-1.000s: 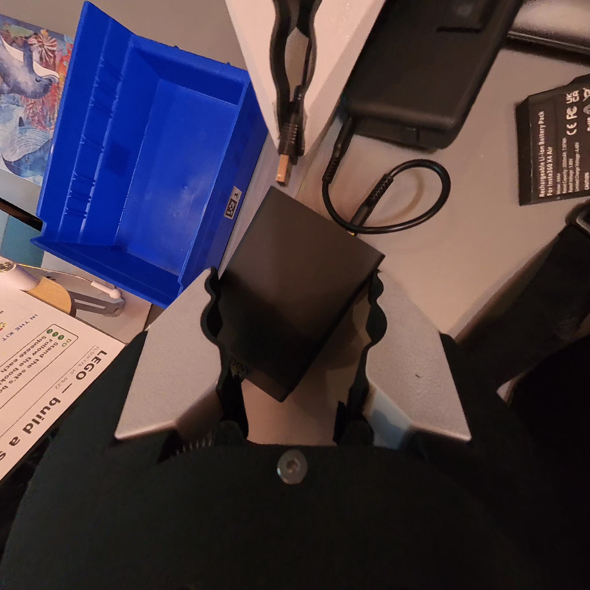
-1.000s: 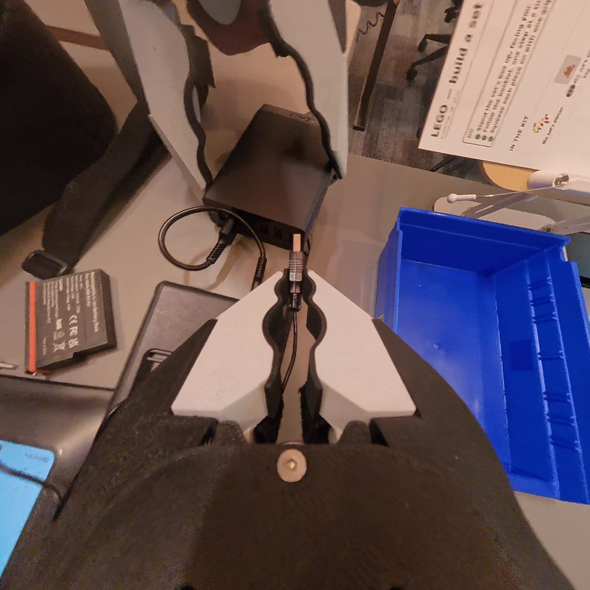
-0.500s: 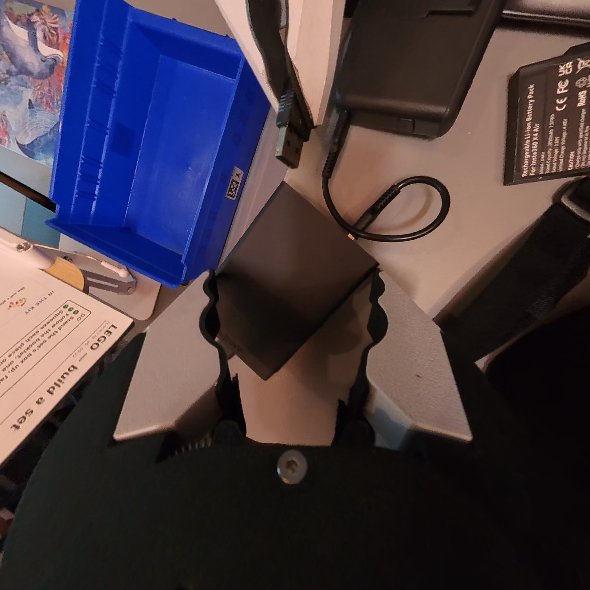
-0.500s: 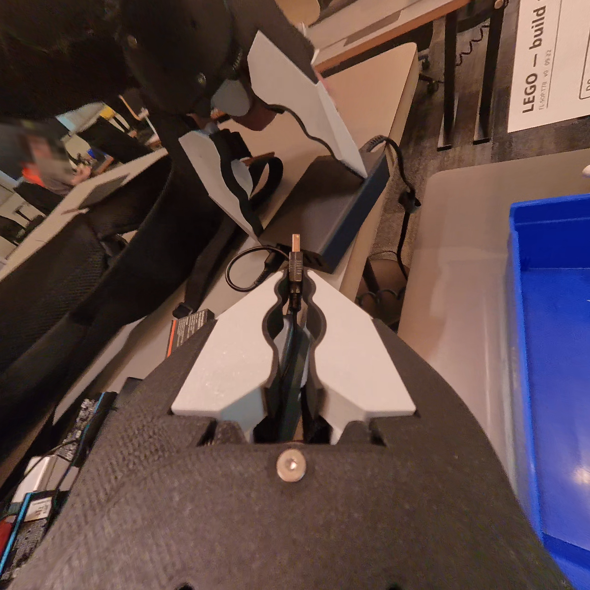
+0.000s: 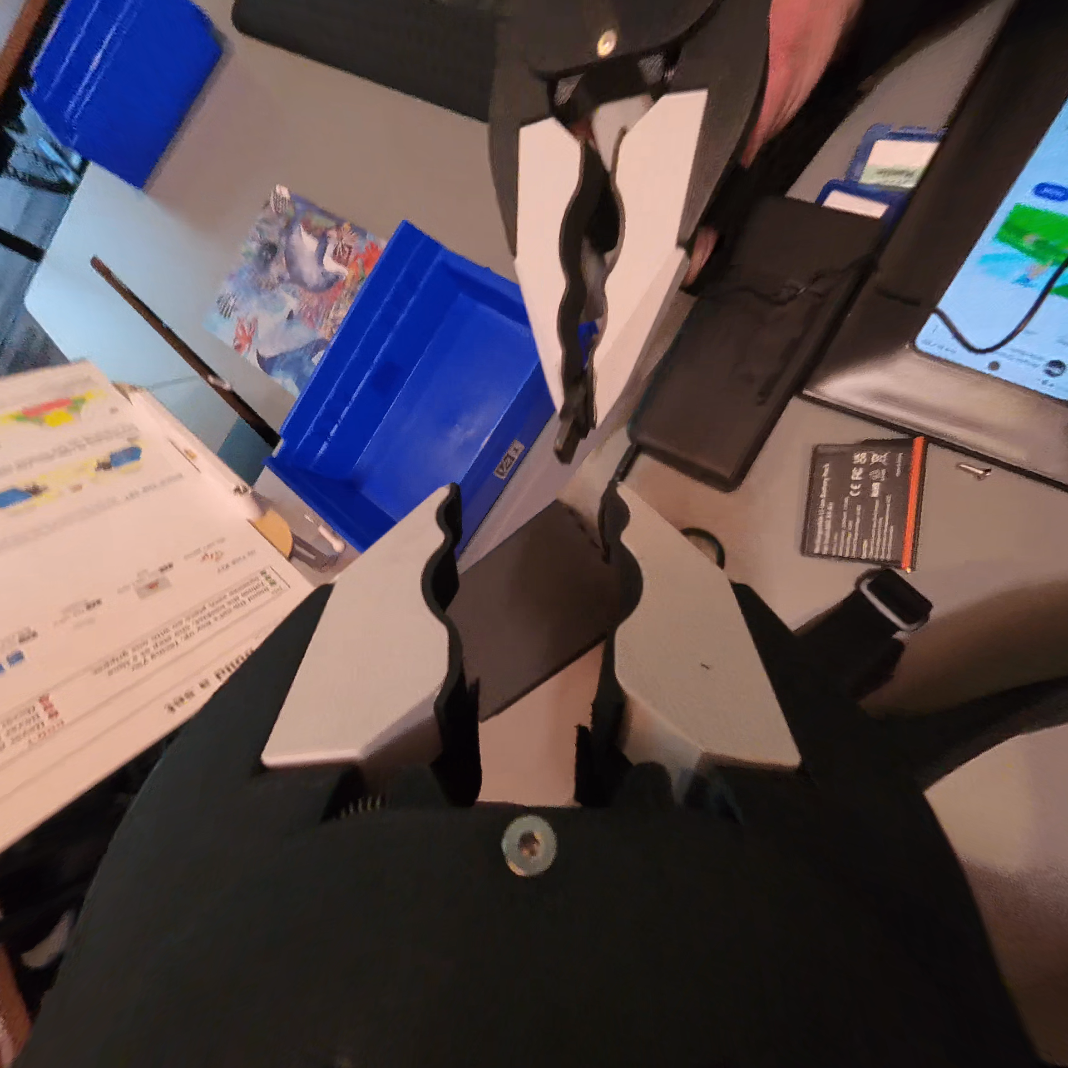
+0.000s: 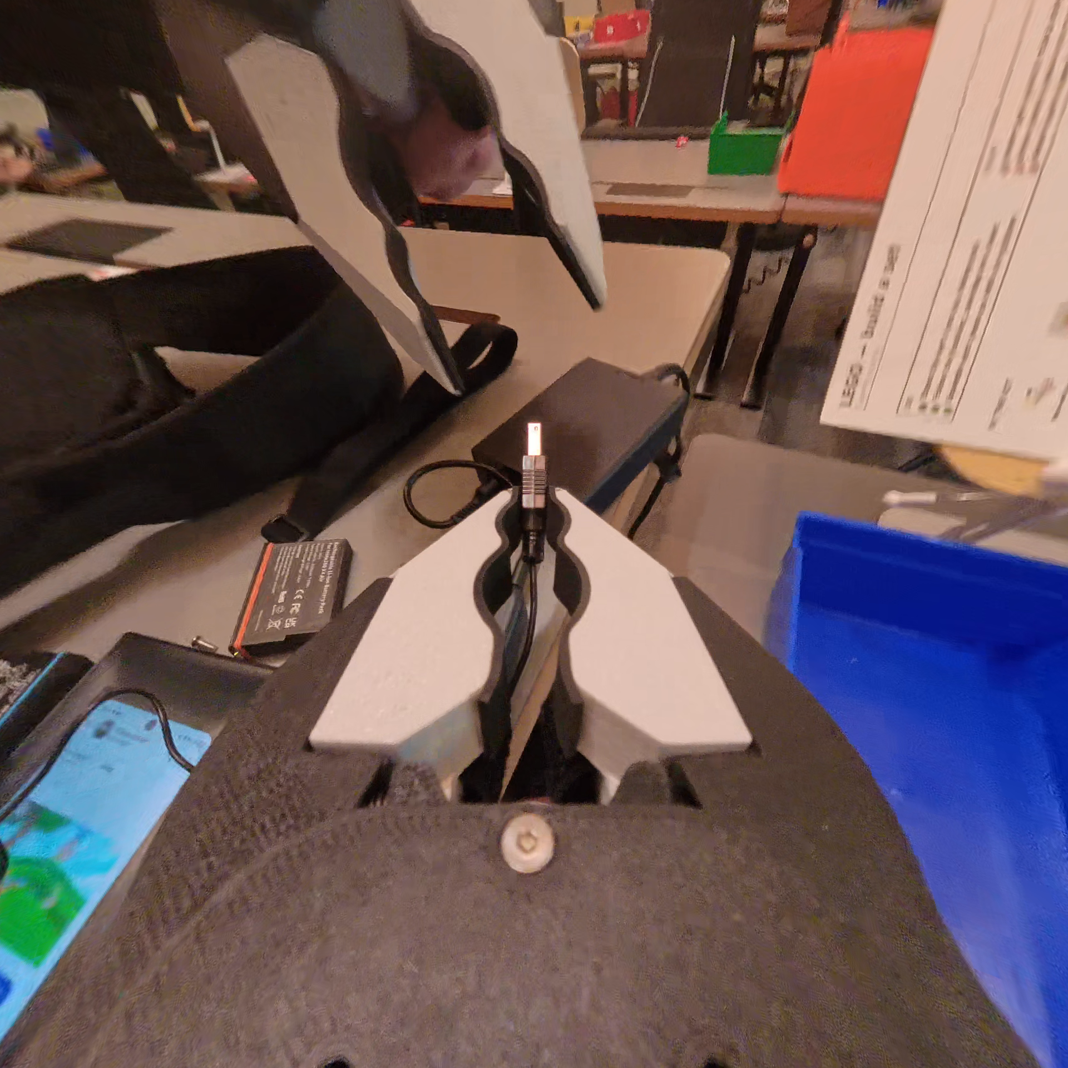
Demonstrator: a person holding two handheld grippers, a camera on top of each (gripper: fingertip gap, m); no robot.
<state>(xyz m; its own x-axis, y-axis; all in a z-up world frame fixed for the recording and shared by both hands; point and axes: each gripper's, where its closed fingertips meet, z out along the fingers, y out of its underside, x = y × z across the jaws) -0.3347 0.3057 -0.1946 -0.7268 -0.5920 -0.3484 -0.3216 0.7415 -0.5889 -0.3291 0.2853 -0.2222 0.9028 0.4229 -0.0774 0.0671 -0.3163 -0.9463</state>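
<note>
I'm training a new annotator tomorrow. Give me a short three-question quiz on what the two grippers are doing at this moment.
1. True or false: the right gripper is shut on a USB plug.
2. The left gripper is: A open, holding nothing; B shut, holding nothing; C shut on the plug.
3. Fill in: the bin beside the right gripper is ___ in colour.

Key: 1 true; 2 A; 3 blue.

right tongs (image 6: pixel 533 497) pinch a usb plug (image 6: pixel 533 465) above the black box (image 6: pixel 583 422), beside the blue bin (image 6: pixel 901 583).
</note>
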